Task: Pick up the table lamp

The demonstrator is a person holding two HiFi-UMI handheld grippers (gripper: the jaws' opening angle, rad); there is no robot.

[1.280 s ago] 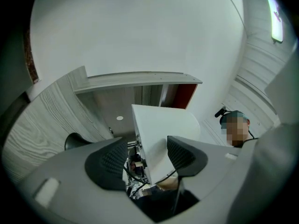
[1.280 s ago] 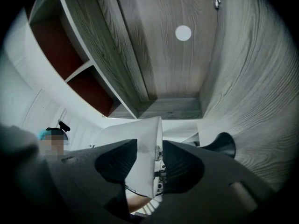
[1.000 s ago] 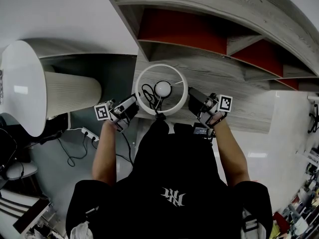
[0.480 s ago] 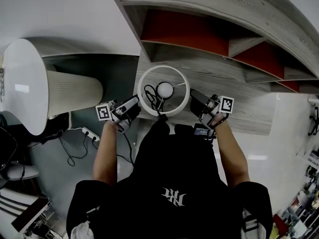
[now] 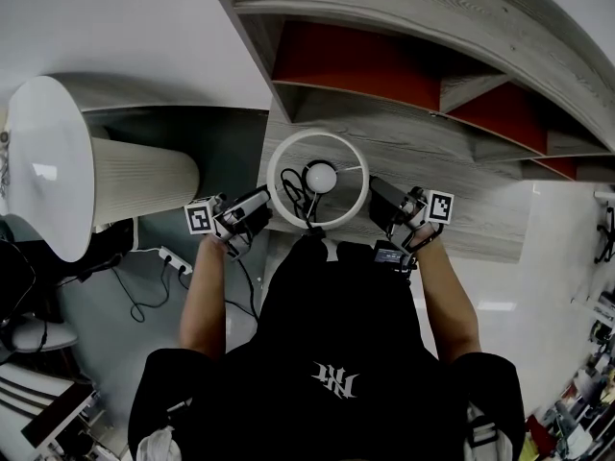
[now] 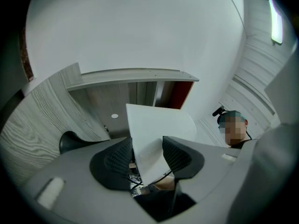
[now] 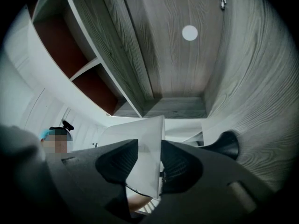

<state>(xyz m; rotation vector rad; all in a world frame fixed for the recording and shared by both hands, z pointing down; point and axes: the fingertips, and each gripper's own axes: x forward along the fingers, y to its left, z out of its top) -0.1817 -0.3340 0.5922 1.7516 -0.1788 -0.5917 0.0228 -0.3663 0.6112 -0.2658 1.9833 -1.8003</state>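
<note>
In the head view the table lamp (image 5: 317,179) is seen from above: a round white shade rim, a bulb (image 5: 322,175) and a black cable inside it. It stands by the wood shelf unit. My left gripper (image 5: 252,211) is at the shade's left side and my right gripper (image 5: 386,206) at its right side. In the left gripper view the white shade wall (image 6: 156,125) runs between the two dark pads, which press on it. The right gripper view shows the shade (image 7: 140,139) the same way, pinched between that gripper's pads. The lamp's base is hidden.
A grey wood shelf unit (image 5: 404,133) with red back panels (image 5: 356,60) rises right behind the lamp. A large white ribbed cylinder with a domed top (image 5: 67,171) lies at the left. A power strip (image 5: 174,257) and cables are on the floor below it.
The lamp and both grippers have shifted together slightly down and right in the head view. Both grippers stay at the shade's sides.
</note>
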